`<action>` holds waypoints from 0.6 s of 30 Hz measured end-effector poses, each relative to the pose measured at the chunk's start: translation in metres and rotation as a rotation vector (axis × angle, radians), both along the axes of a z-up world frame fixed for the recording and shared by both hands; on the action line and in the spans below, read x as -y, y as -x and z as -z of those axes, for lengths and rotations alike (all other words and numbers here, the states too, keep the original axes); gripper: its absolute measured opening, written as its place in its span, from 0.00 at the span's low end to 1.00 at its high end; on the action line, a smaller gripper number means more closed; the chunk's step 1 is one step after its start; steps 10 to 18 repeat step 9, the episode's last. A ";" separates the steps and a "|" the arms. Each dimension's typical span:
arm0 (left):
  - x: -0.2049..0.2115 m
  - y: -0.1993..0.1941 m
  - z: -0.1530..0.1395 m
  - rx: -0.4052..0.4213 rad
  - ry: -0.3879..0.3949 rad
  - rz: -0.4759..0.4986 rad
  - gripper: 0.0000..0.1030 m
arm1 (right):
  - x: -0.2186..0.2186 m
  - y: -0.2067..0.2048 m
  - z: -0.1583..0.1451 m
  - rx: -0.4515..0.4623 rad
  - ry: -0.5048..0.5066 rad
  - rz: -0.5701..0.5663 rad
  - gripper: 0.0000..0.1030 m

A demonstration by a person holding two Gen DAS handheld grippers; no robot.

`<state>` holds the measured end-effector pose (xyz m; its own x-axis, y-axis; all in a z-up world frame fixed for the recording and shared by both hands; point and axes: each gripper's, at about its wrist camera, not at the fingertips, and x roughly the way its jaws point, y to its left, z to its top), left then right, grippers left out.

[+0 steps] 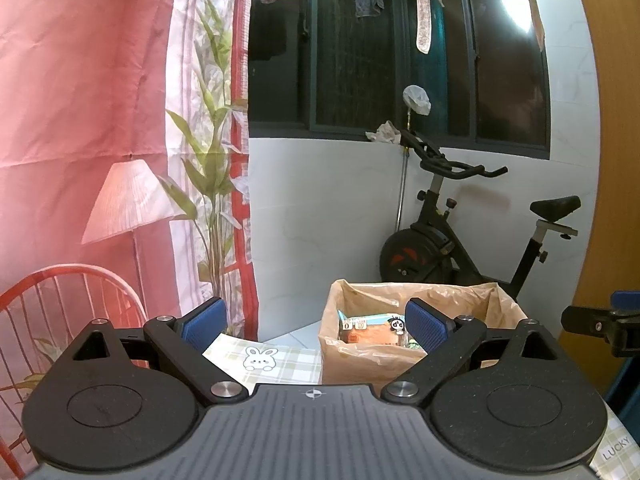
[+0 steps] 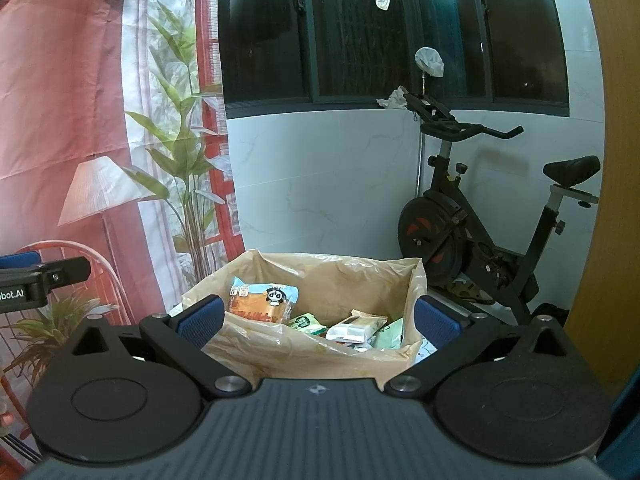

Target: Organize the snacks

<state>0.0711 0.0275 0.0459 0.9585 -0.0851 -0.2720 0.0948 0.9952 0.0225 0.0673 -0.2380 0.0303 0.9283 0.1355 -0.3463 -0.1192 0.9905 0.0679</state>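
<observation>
Left claw (image 1: 316, 326) empty, box (image 1: 360, 368) partly hidden, snacks (image 2: 352, 326) half buried

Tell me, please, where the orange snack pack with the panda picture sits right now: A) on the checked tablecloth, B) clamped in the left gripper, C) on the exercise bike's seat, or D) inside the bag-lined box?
D: the panda snack pack stands inside the bag-lined box, and both grippers are open and empty.

The box (image 2: 320, 364) mouth lies open above the snack packets (image 2: 352, 326); its liner (image 2: 340, 276) walls ring it.
</observation>
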 end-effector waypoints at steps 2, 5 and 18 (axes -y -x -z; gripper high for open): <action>0.001 0.001 0.000 0.001 -0.003 0.001 0.94 | 0.000 0.000 0.000 0.000 0.000 0.001 1.00; 0.001 0.002 0.001 0.007 -0.005 0.004 0.94 | 0.000 0.000 0.000 0.000 -0.001 0.001 1.00; 0.002 0.001 0.002 0.004 -0.002 0.004 0.94 | -0.001 0.000 0.000 -0.003 0.002 0.001 1.00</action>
